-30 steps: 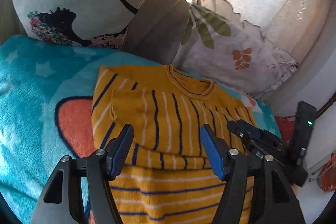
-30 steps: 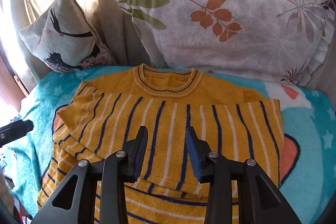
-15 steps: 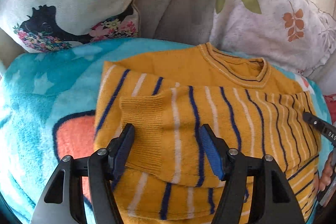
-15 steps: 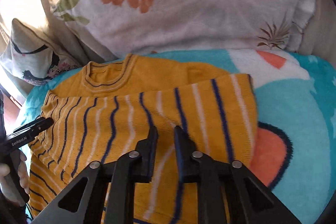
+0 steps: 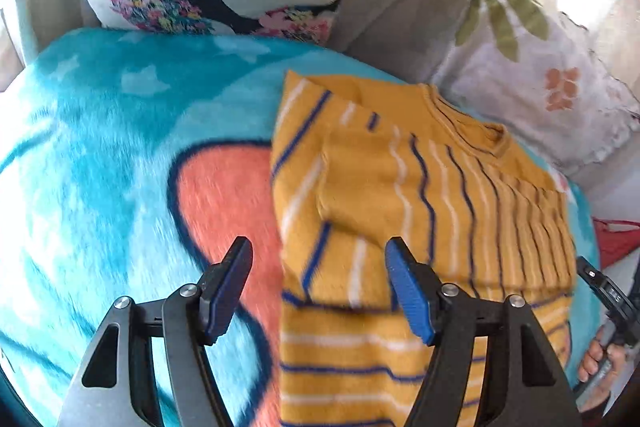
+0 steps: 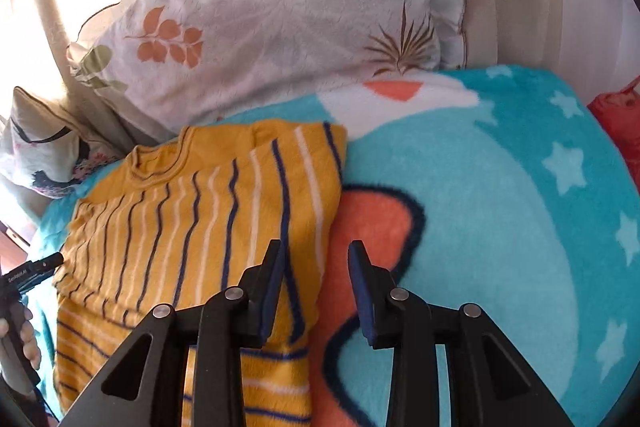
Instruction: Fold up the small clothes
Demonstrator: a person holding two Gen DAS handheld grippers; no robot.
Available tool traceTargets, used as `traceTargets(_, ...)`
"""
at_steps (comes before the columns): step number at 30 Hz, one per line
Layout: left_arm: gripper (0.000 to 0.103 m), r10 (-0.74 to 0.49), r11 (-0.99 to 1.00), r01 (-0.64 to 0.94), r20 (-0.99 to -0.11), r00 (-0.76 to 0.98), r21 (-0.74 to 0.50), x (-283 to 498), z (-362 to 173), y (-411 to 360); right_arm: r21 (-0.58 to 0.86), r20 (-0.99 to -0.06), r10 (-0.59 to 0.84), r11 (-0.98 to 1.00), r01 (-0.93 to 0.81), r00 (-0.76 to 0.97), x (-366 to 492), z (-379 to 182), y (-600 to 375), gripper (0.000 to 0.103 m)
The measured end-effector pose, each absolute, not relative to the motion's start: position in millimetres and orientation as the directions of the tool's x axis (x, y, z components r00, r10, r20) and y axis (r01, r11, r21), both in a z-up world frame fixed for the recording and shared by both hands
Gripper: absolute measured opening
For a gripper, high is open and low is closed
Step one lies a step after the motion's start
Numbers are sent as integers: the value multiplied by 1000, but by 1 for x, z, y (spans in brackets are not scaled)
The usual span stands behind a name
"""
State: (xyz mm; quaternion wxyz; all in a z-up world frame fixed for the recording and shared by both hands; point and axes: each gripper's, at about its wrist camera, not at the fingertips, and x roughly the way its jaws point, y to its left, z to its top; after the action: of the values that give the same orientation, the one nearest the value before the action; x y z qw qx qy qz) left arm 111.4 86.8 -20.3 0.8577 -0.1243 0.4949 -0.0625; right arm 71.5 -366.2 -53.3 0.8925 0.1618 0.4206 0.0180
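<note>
While both jaws stand spread and empty, the left hand-held gripper [image 5: 318, 285] straddles the sweater's [image 5: 420, 211] left edge and the right hand-held gripper [image 6: 316, 285] its right edge; the folded sweater lies on the blanket [image 6: 500, 211], pillows [image 6: 280, 7] behind.

sweater [image 5: 400, 187] hem: cut off below | blanket [image 5: 120, 167]: motion-blurred

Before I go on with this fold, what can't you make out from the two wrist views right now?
- Sweater hem: cut off by the bottom edge and hidden behind the left gripper and right gripper, both views.
- Sleeve cuffs: motion blur in both views.
- Whether either gripper touches the blanket: cannot tell.
</note>
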Motion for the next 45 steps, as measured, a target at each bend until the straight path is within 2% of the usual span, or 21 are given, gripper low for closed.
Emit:
traceTargets(6,69,-221,969,11,-837,501,-249,76,-36,79,434,-753,297,895,105,587,41,-78,-362,36)
traceTargets(10,69,-259,958,23,-832,491,-285,48,-36,76,475,-730,350,878,68,587,13,-81,-357,38)
traceTargets(15,69,-311,942,44,-817,486,-333,8,-36,76,587,-675,453,808,52,583,-24,-90,-359,39)
traceTargets(22,69,-358,930,112,-788,501,-351,-56,-36,64,776,-528,647,631,2,550,-73,-111,-363,38)
traceTargets(26,69,-400,910,132,-748,529,-393,-85,-36,63,783,-498,668,620,-45,553,-102,-108,-355,39)
traceTargets(30,69,-496,856,151,-705,507,-494,-113,-39,65,811,-450,705,580,-79,548,-124,-109,-348,39)
traceTargets(37,69,-597,790,218,-636,489,-573,-145,-38,64,817,-422,735,562,-128,530,-156,-109,-336,39)
traceTargets(45,69,-586,797,219,-633,507,-563,-163,-40,65,822,-415,765,547,-158,492,-181,-122,-315,40)
